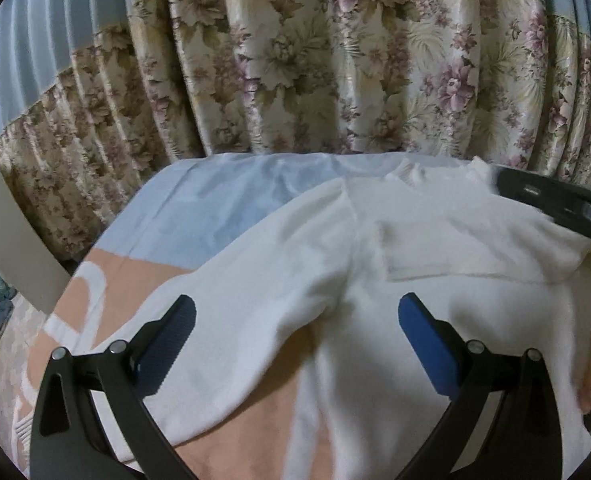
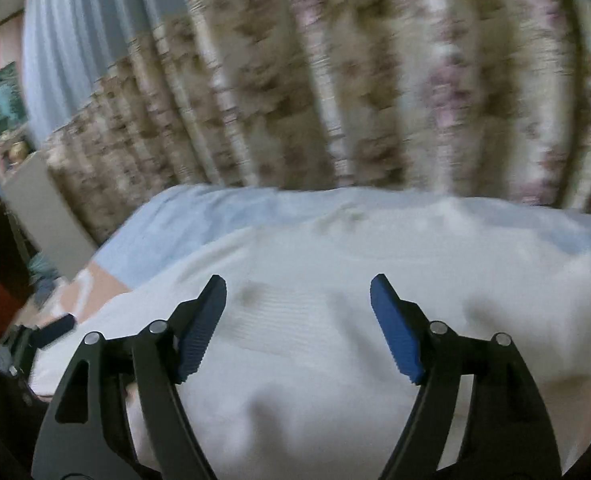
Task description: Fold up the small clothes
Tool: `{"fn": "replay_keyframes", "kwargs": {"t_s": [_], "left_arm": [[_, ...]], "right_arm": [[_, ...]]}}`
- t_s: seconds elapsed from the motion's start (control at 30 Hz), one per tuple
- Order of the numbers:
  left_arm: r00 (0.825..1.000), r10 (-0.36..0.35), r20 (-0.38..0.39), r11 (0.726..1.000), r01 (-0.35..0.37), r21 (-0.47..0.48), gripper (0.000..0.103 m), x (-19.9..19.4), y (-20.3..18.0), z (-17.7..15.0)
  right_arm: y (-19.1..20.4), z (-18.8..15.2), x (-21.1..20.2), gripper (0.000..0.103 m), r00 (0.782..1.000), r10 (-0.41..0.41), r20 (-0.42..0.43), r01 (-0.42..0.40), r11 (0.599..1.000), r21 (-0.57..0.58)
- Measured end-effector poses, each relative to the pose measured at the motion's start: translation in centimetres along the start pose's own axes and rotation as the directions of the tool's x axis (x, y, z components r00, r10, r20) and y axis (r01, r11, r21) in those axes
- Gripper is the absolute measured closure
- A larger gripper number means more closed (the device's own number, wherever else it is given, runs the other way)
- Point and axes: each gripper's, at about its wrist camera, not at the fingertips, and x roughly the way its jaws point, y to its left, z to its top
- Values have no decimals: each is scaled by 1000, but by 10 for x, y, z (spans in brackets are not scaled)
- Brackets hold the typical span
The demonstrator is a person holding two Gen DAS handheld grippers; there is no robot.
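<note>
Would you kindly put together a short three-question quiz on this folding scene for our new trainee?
1. True or false: the left gripper is shut on the white garment.
2. Which sleeve is already folded across the garment's chest? A) the one nearer the right gripper B) the one under the left gripper C) neither
3. Fill in: behind the bed hangs a floral ____.

Key: 1 false, both grippers are open and hold nothing; 2 A, the other sleeve lies spread out over the peach-and-blue bedsheet; 3 curtain.
</note>
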Motion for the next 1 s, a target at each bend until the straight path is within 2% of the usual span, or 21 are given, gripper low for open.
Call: {"fn": "replay_keyframes", "kwargs": {"t_s": [0.07, 0.13, 0.3, 0.43, 0.5, 0.53, 0.57, 0.6, 0.63, 0.67, 0.73, 0.8, 0.9, 1.0], "left_arm": [[1000, -15, 5, 1000, 15, 8, 2, 6, -9, 8], [999, -36, 5, 999, 36, 21, 2, 14, -20, 18], [995, -102, 3, 994, 102, 41, 2, 37, -53, 37], [992, -113, -61, 993, 115, 34, 2, 70, -79, 43], [989, -112, -95, 993, 114, 21, 2, 84, -86, 44], [987, -122, -102, 992, 123, 11, 10, 88, -86, 43], [983, -138, -118, 990, 140, 1, 23, 93, -87, 41], [978, -150, -147, 989, 150, -5, 51, 100, -89, 40], [981, -135, -141, 991, 136, -1, 55, 101, -90, 39], [984, -127, -125, 992, 129, 5, 74, 99, -92, 38], [985, -136, -110, 990, 139, 21, 84, 96, -96, 37], [988, -134, -80, 990, 137, 24, 100, 89, -94, 38], [997, -69, -23, 996, 70, 56, 103, 79, -90, 40], [1000, -16, -14, 998, 17, 55, 103, 79, -81, 43]], "right_arm": [[-30, -6, -18, 28, 996, -89, 13, 89, 996, 15], [-54, -13, -30, 28, 990, -143, 13, 142, 989, 35], [-116, -45, -55, 28, 972, -236, 5, 233, 962, 141], [-135, -62, -63, 28, 950, -313, 10, 307, 937, 166], [-139, -67, -61, 28, 947, -322, 2, 316, 932, 179], [-139, -68, -59, 28, 947, -322, -1, 318, 932, 176], [-140, -70, -59, 28, 945, -326, -2, 322, 931, 170], [-139, -68, -56, 27, 946, -325, -4, 321, 932, 166], [-140, -68, -56, 27, 947, -321, -4, 317, 934, 165], [-141, -68, -55, 26, 947, -321, -4, 317, 934, 164], [-142, -67, -54, 25, 947, -322, -9, 319, 933, 166], [-144, -64, -54, 25, 948, -319, -7, 316, 933, 173], [-147, -58, -54, 25, 944, -331, -5, 327, 932, 158], [-151, -52, -51, 25, 940, -340, -13, 338, 928, 155]]}}
